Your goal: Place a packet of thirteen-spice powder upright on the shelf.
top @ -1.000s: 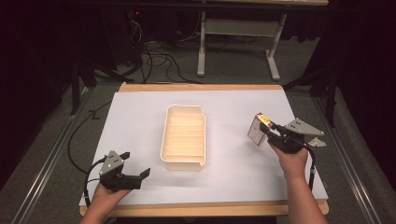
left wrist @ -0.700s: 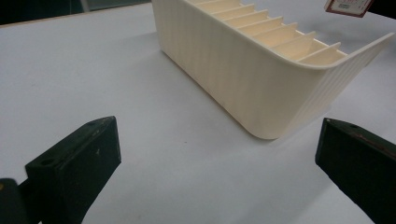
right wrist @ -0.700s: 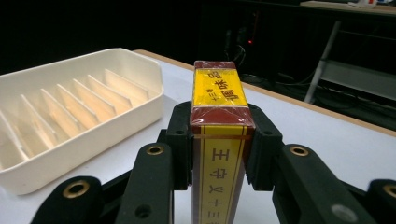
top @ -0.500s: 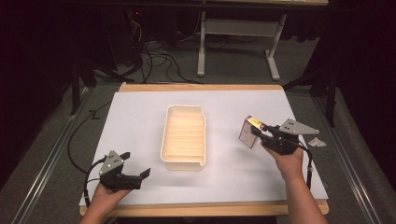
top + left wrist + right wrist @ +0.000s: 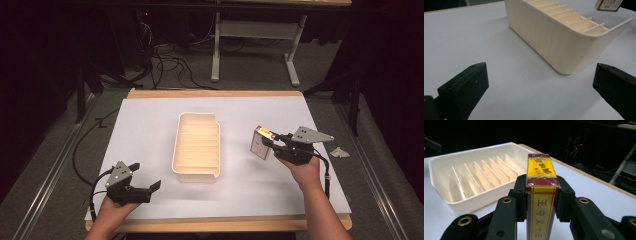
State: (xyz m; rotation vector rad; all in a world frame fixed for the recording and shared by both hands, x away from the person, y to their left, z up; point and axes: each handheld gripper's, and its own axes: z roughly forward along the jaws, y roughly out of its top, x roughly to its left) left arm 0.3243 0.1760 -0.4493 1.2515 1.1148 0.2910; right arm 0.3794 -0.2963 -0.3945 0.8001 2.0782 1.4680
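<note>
At the lower left of the frame in the high view, the left hand-held gripper [image 5: 150,189] sits low over the desk [image 5: 150,125] near its front edge, jaws standing wide apart with nothing between them; in its own view they frame bare white surface, with the near corner of the cream tray [image 5: 554,42] just beyond. To the right of centre, a little farther in, the right hand-held gripper [image 5: 268,143] is clamped on a small box [image 5: 261,142], held above the desk and pointing toward the tray [image 5: 196,147]. In the right gripper view the box [image 5: 541,192] stands on edge between the pads, yellow with dark red bands and printed characters, its top end jutting past the fingertips [image 5: 520,188]. The tray, divided by thin ribs into narrow slots, lies in the middle of the frame just beside the box, not touching it. Past the desk's far edge, cables [image 5: 165,65] lie on the floor by a table leg [image 5: 216,50].
</note>
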